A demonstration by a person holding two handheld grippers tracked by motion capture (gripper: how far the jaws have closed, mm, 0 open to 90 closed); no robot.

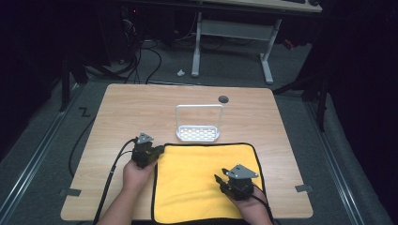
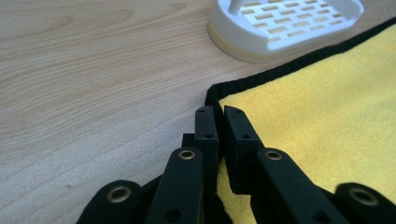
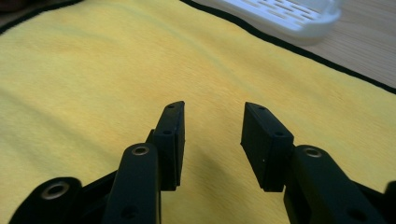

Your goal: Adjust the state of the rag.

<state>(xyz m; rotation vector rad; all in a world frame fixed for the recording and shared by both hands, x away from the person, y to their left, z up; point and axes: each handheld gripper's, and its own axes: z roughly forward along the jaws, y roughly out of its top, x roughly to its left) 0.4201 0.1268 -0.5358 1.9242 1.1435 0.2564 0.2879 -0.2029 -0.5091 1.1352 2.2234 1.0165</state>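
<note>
We pinch the yellow cloth [image 1: 202, 180] at its ten o'clock corner with our left gripper [image 2: 219, 122], jaws clamped, apparently on the hem; our right gripper [image 3: 212, 133] hovers open and empty; folding remains undone

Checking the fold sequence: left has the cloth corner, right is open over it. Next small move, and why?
Probably bring the right gripper to the near right edge of the yellow cloth and close. The left gripper is shut on the far left corner; the right's jaws stand apart above flat cloth, holding nothing, so a lift now would be one-sided.
</note>
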